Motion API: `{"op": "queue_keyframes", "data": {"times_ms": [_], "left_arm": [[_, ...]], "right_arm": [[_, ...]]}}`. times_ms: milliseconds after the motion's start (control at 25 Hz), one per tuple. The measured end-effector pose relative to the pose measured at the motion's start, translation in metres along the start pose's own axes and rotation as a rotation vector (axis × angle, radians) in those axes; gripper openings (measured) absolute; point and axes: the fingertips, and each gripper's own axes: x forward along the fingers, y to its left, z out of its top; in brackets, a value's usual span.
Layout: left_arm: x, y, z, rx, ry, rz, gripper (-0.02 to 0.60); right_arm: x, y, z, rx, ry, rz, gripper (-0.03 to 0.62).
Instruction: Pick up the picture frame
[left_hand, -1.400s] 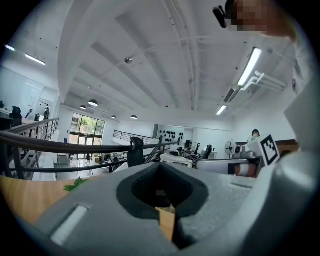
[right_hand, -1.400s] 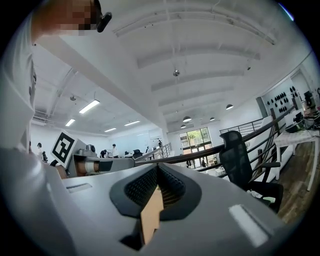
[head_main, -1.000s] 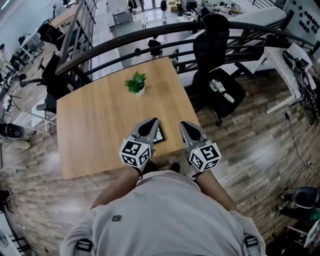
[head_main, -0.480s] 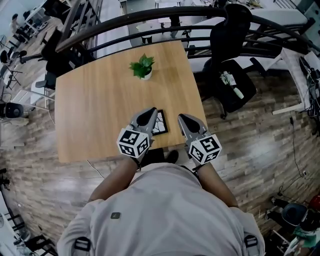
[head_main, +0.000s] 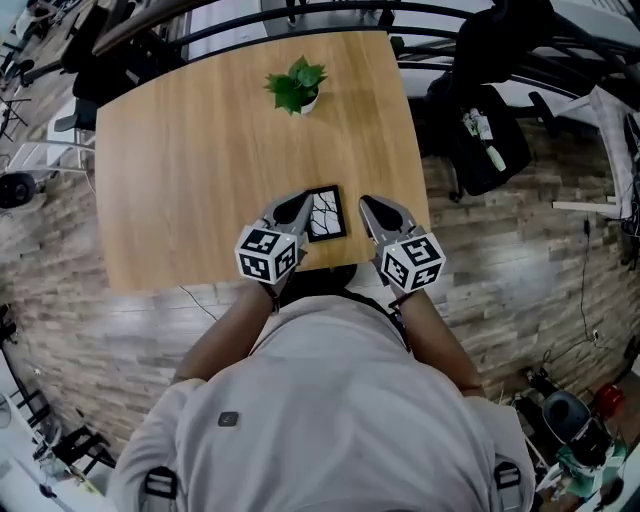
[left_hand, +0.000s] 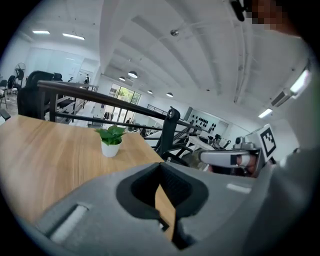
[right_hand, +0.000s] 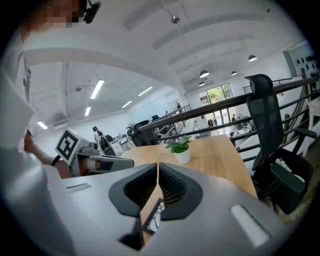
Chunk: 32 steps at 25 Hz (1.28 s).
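A small black picture frame (head_main: 325, 213) with a branch drawing lies flat near the front edge of the wooden table (head_main: 200, 170). My left gripper (head_main: 296, 205) is just left of the frame, shut and empty. My right gripper (head_main: 370, 207) hangs a little to the frame's right. Its jaws are opening, only a narrow slit apart, with nothing between them. In the right gripper view a corner of the frame (right_hand: 155, 216) shows below the jaws. Neither gripper touches the frame.
A small potted plant (head_main: 295, 88) stands at the table's far side. A black office chair (head_main: 490, 130) sits off the right edge. A dark railing (head_main: 330, 12) runs behind the table. The table's front edge (head_main: 250, 272) lies directly under my hands.
Both grippers have come down toward the table. The frame, partly hidden by the left gripper before, now shows between them. The right jaws have parted slightly.
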Motion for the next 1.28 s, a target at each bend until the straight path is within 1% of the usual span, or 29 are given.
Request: {"op": "queue_keyframes", "data": {"times_ms": [120,200,320,440,600,840,1040,1280], "left_arm": [[0.010,0.020,-0.026,-0.049,0.063,0.016,0.006],[0.017,0.032,-0.042,-0.080,0.104,0.021,0.020],[0.027,0.045,-0.062,-0.104,0.156,0.026,0.031],[0.037,0.058,-0.087,-0.139,0.211,0.031,0.044],[0.048,0.072,-0.116,-0.199,0.268,0.049,0.072],[0.057,0.088,-0.155,-0.241,0.365,0.095,0.100],[0.062,0.095,-0.182,-0.288,0.413,0.119,0.116],[0.071,0.098,-0.203,-0.312,0.454,0.133,0.132]], "right_arm": [[0.022,-0.006,-0.021,0.002,0.072,0.007,0.034],[0.035,-0.009,-0.034,0.016,0.115,0.015,0.054],[0.053,-0.013,-0.052,0.029,0.170,0.022,0.066],[0.066,-0.018,-0.072,0.049,0.231,0.027,0.094],[0.079,-0.029,-0.100,0.062,0.303,0.012,0.100],[0.094,-0.044,-0.153,0.047,0.427,-0.003,0.104],[0.100,-0.051,-0.187,0.077,0.492,-0.016,0.109],[0.108,-0.058,-0.212,0.099,0.545,-0.032,0.115]]}}
